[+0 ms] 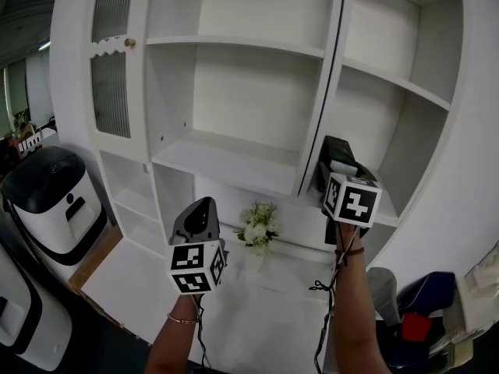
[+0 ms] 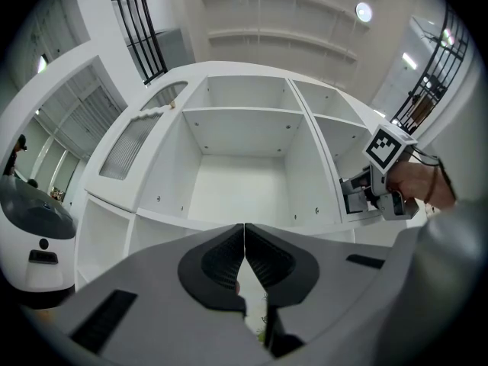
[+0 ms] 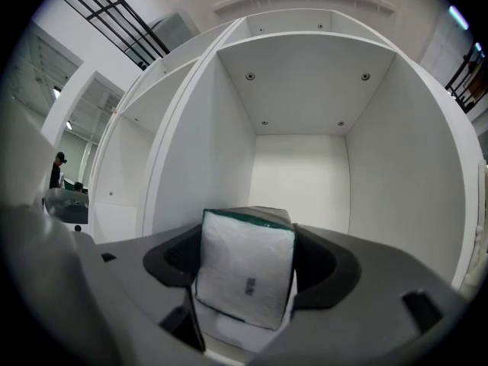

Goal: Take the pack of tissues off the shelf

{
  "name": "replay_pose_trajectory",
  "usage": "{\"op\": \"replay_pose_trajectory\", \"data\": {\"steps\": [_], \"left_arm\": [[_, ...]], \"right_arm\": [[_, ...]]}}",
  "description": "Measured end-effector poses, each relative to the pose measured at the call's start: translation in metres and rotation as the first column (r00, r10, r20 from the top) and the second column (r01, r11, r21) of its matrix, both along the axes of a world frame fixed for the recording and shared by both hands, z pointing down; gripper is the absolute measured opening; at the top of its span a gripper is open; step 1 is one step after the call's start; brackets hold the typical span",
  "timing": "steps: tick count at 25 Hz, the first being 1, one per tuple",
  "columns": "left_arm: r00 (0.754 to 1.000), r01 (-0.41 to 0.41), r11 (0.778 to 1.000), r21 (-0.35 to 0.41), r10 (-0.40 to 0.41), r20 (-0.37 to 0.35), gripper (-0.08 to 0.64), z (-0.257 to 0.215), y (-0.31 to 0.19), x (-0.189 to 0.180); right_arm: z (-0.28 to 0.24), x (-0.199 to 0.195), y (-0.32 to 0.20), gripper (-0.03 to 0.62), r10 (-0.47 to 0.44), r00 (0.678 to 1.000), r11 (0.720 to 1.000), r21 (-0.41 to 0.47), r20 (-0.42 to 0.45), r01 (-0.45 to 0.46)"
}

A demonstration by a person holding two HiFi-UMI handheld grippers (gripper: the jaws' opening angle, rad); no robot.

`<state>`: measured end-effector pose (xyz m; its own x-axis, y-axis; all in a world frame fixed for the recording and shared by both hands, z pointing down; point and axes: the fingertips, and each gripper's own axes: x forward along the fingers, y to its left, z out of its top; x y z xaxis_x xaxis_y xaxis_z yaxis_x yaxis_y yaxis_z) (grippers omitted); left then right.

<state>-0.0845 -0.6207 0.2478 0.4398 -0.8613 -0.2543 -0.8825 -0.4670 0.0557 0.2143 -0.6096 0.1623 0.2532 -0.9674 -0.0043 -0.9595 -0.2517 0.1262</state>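
The pack of tissues (image 3: pixel 245 273), white with a dark green top edge, stands upright between the pads of my right gripper (image 3: pixel 248 242), and both pads touch its sides. The head view shows the right gripper (image 1: pixel 340 162) reaching into the shelf's lower right compartment (image 1: pixel 390 209), where a bit of the white pack (image 1: pixel 343 167) shows between the dark jaws. My left gripper (image 1: pixel 199 205) hangs lower, in front of the shelf's middle section, away from the pack. Its jaws (image 2: pixel 244 254) are shut with nothing between them.
The white shelf unit (image 1: pixel 234 162) has several bare compartments and a ribbed-glass door (image 1: pixel 109 61) at the upper left. A small bunch of white flowers (image 1: pixel 259 226) stands on the low ledge between the grippers. A white and black machine (image 1: pixel 51 197) is at the left.
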Motion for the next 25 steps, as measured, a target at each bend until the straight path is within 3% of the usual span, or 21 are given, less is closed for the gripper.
{"op": "replay_pose_trajectory", "data": {"steps": [15,25], "left_arm": [[0.998,0.056,0.998,0.001,-0.056,0.01,0.019,0.001,0.03,-0.004],[0.995,0.094,0.996,0.006,-0.094,0.02,0.02,0.0,0.064,0.013]], "right_arm": [[-0.004,0.0,0.023,0.336,-0.044,0.999,0.996,0.084,0.002,0.044],[-0.014,0.006,0.063,0.336,-0.082,0.995,0.986,0.143,-0.049,0.088]]}}
